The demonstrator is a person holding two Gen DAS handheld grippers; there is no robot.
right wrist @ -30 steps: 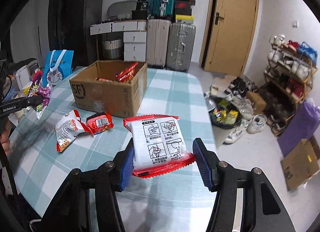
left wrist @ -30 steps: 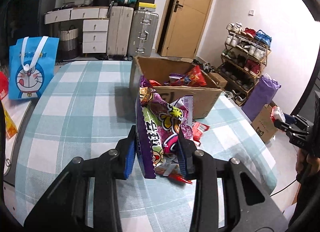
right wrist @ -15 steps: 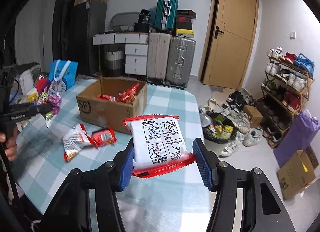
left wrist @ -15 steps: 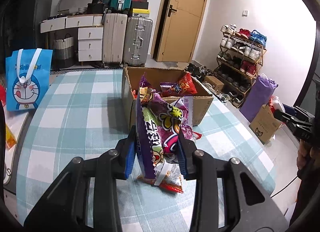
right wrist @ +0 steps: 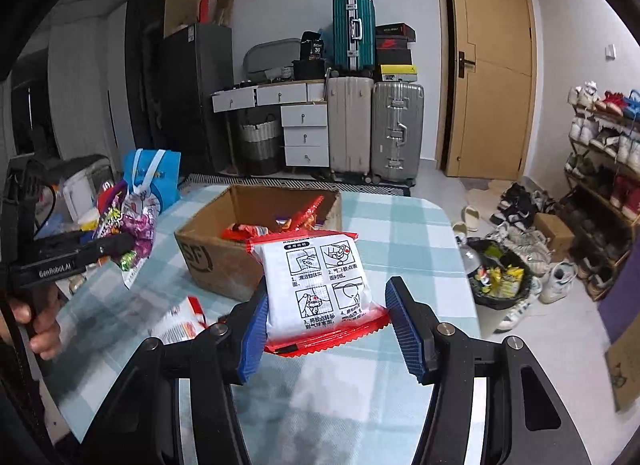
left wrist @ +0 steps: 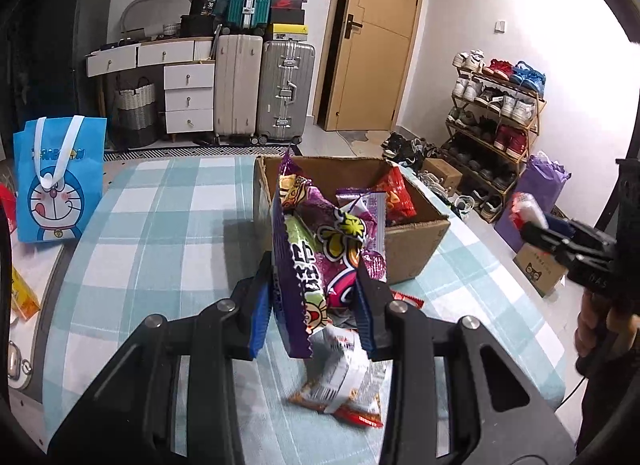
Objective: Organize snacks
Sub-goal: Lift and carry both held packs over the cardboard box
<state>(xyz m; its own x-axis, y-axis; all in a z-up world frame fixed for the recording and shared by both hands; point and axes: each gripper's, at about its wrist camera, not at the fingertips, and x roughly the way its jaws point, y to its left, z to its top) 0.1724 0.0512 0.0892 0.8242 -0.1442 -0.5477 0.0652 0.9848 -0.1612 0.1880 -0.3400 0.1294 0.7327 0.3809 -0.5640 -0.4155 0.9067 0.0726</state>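
Purple snack bag (left wrist: 320,265): upright, off the bench. White red-edged packet (right wrist: 320,289): raised, printed face up. Open cardboard box (right wrist: 224,261): on bench, holding red packets (right wrist: 296,217). White-orange packet (left wrist: 344,381): lying flat before it.

Left wrist view: sits close behind the left tongs (left wrist: 316,305), angled down over the bench (left wrist: 160,233) toward box (left wrist: 412,241) and door (left wrist: 376,37). Right wrist view: close behind the right tongs (right wrist: 328,329), same downward tilt, facing the same wall. Shared: bench, box, door, suitcases (right wrist: 396,133); each view catches the other tongs.
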